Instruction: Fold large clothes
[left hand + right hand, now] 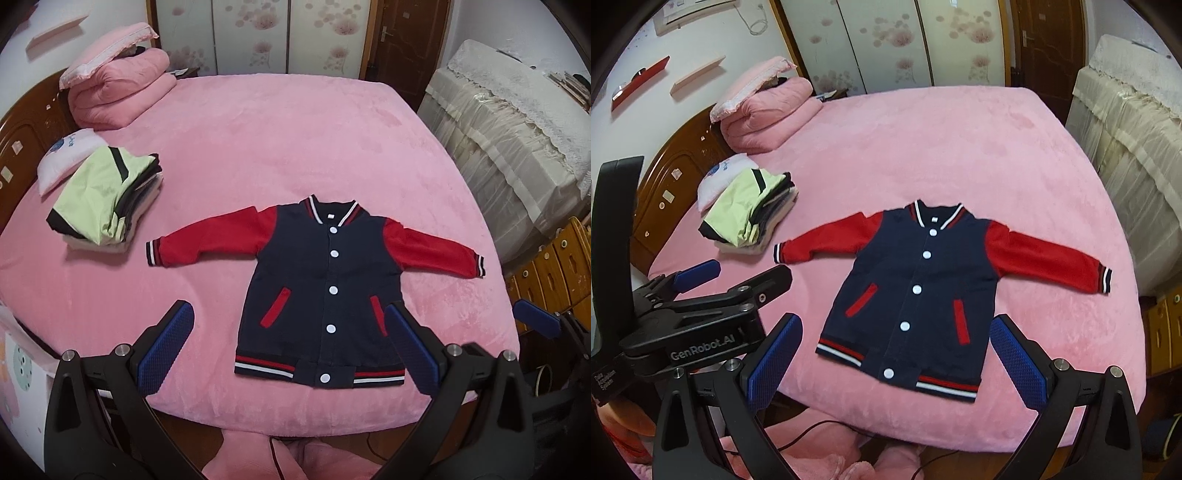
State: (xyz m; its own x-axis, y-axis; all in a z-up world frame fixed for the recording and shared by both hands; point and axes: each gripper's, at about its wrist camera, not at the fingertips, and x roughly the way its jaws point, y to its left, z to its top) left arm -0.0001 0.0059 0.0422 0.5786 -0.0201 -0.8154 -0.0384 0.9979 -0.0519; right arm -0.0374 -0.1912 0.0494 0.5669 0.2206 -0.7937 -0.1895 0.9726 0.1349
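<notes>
On pink bed (258, 147): varsity jacket (317, 280) flat, buttoned, sleeves out at 3 and 9 o'clock.
Left gripper (291, 347) and right gripper (897, 365) spread wide, holding nothing; folded stack (107, 203) at 10 o'clock.

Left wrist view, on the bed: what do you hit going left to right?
White pillow → stack of folded clothes → jacket's left-side red sleeve → navy jacket body → other red sleeve → covered furniture beside the bed.

pink bed (295, 129) bears jacket (325, 280), clothes stack (107, 199), folded quilt (118, 88).
</notes>
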